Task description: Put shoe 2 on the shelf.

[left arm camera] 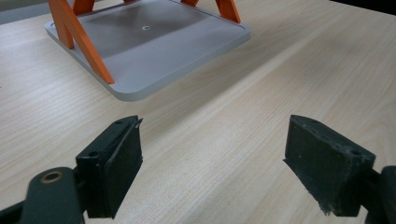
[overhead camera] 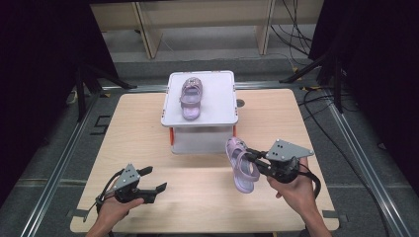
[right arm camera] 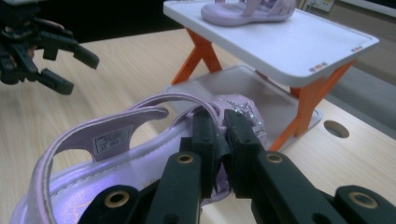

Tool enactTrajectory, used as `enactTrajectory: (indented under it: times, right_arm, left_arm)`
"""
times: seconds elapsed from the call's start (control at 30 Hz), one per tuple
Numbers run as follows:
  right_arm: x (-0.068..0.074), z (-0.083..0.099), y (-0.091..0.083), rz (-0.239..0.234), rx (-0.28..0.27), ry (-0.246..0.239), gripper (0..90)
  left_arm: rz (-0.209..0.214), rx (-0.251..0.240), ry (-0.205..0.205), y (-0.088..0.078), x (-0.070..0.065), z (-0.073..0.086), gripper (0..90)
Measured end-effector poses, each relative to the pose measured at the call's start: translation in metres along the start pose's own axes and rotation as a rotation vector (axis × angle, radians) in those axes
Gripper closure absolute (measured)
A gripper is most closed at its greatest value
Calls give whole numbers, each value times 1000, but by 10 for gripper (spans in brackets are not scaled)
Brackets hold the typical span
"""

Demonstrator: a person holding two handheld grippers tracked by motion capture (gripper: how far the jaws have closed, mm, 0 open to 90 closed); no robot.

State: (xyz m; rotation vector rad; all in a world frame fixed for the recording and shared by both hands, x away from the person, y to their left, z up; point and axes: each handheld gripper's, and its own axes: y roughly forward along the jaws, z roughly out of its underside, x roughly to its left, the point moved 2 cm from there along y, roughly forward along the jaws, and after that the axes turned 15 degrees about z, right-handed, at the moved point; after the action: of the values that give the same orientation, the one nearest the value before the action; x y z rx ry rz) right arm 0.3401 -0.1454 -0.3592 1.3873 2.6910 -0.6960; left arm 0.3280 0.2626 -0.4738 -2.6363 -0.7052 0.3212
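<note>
Right tool [overhead camera: 253,159] grips one lilac sandal [overhead camera: 240,165] by a strap, its two black jaws pressed nearly together on the strap, as the right gripper view shows with the pads pinching the band just behind the glittery front of the sandal [right arm camera: 140,154]. In the high view that sandal hangs off the tip of the tool, tilted on its side with the sole facing left, lifted clear of the counter [overhead camera: 197,197] and just in front of the white two-tier stand [overhead camera: 200,106]. The person's right hand [overhead camera: 296,190] holds the tool from the lower right.

Left tool [overhead camera: 150,179] sits at the near left of the counter in the left hand [overhead camera: 116,207], well apart from the held sandal. Its jaws stand wide with nothing between them; the left gripper view shows bare wood between the two pads [left arm camera: 116,163] and the lower shelf [left arm camera: 149,42] of the stand farther off.

Sandals counted: two. The second sandal [overhead camera: 190,98] lies flat on the top shelf of the stand, sole down, toe toward the person. The stand is one piece: two white shelves joined by orange legs [right arm camera: 201,53]. Tools: two, one in each hand.
</note>
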Motion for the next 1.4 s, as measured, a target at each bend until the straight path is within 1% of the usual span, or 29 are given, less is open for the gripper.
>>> enactTrajectory:
  times: [0.03, 0.07, 0.1, 0.13, 0.17, 0.2, 0.23, 0.27, 0.3, 0.37, 0.5, 0.53, 0.57, 0.6, 0.67, 0.77, 0.8, 0.83, 0.93, 0.97, 1.0, 1.03, 1.07, 1.1, 1.2, 1.23, 1.33, 1.37, 1.4]
  right_arm:
    - [-1, -2, 0, -5, -1, 1, 836]
    - [-1, -5, 1, 0, -11, 6, 837]
    - [-3, -8, 1, 5, -15, -12, 837]
    - [-3, -10, 1, -6, -13, -1, 836]
    - [-3, -13, 2, -4, -20, 4, 837]
    - [-5, -16, 3, -4, -29, -7, 837]
    - [-6, -19, 4, -3, -34, -4, 836]
    - [-6, -21, 3, -13, -21, 6, 837]
    - [-7, -24, 4, -6, -40, 1, 837]
    - [-10, -30, 4, -7, -42, -16, 837]
    - [-13, -46, 5, -5, -70, -36, 838]
    - [-13, -49, 6, -3, -68, -36, 839]
    - [-15, -54, 7, -2, -74, -54, 839]
    - [-15, -58, 9, -1, -73, -50, 838]
    - [-18, -64, 12, 8, -77, -60, 839]
    - [-23, -73, 20, 14, -90, -67, 839]
    - [-25, -76, 24, 14, -82, -62, 839]
    - [-26, -78, 27, 24, -90, -54, 840]
    - [-29, -84, 37, 23, -88, -35, 840]
    - [-31, -87, 42, 35, -96, -34, 840]
    - [-32, -88, 44, 31, -89, -37, 840]
    - [-33, -89, 49, 38, -90, -32, 840]
    - [-36, -91, 54, 51, -97, -38, 840]
    - [-36, -92, 58, 49, -91, -25, 840]
    - [-41, -96, 72, 66, -83, -24, 840]
    - [-42, -98, 77, 72, -79, -22, 839]
    - [-45, -103, 92, 96, -67, -37, 840]
    - [-48, -105, 98, 113, -79, -46, 839]
    - [-48, -107, 103, 112, -77, -39, 839]
  left_arm:
    - [9, -22, -23, 1, -2, 0, 181]
    - [5, -13, -27, 1, -2, 0, 181]
    - [6, -14, -24, 1, -2, 0, 181]
    - [5, -14, -25, 1, -2, 0, 181]
    - [5, -14, -25, 1, -2, 0, 181]
    - [5, -16, -27, 1, -2, 0, 181]
    - [5, -15, -27, 1, -2, 0, 181]
    - [6, -12, -27, 1, -2, 0, 181]
    - [5, -10, -26, 1, -2, 0, 181]
    - [5, -9, -27, 1, -2, 0, 181]
    - [4, -8, -27, 1, -2, 0, 181]
    - [11, -20, -27, 2, -2, 1, 181]
    - [11, -20, -29, 3, -2, 1, 181]
    - [11, -20, -29, 3, -2, 1, 181]
    - [10, -20, -27, 3, -2, 1, 181]
    - [6, -13, -27, 2, -2, 1, 181]
    - [7, -12, -21, 1, -1, 0, 181]
    - [6, -11, -20, 1, -1, 0, 181]
    - [9, -16, -26, 2, -2, 0, 181]
    - [9, -13, -20, 2, -1, 0, 181]
    - [13, -24, -22, 3, -1, 0, 181]
    - [12, -14, -14, 3, 0, 0, 181]
    - [17, -23, -22, 4, -1, 0, 181]
    - [18, -23, -22, 4, -1, 0, 181]
    - [16, -23, -22, 3, -1, 0, 181]
    - [11, -14, -23, 2, -1, 0, 181]
    - [14, -22, -24, 2, -1, 0, 181]
    - [16, -25, -23, 2, -1, 0, 181]
    - [17, -26, -23, 2, -1, 0, 181]
